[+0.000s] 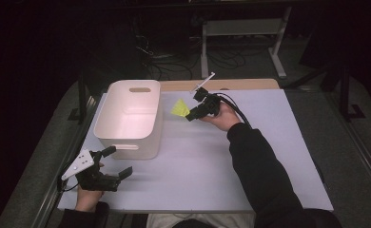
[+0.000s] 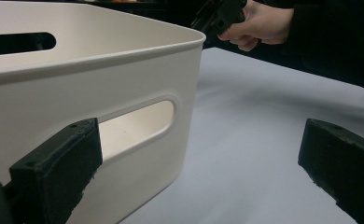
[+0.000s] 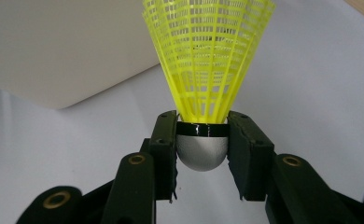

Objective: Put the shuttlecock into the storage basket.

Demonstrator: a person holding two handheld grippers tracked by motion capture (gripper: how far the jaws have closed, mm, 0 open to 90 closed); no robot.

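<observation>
Two tongs are working over the pale grey tabletop [image 1: 250,161] at this moment. My right tongs [image 3: 202,140] are clamping the yellow plastic shuttlecock [image 3: 208,56] by its rounded silver-grey base, just under the black band; both pads are pressing on the sides of that base, and the yellow mesh skirt is fanning out away from the tongs. In the high view the right tongs [image 1: 189,114] are holding the shuttlecock [image 1: 180,109] above the tabletop, just beside the right wall of the white rectangular plastic bin [image 1: 129,142], near its far corner. The shuttlecock is not touching the bin, and it is outside of it. A hand in a black sleeve is carrying these tongs.

My left tongs [image 1: 119,162] are standing apart, with nothing between them. They are sitting at the near left corner of the tabletop, in front of the near wall of the bin. In the left gripper view, one jaw is showing in front of the slot handle of the bin [image 2: 138,88], and the other is over the bare tabletop [image 2: 255,140]. I cannot tell if the first jaw is touching the bin wall.
</observation>
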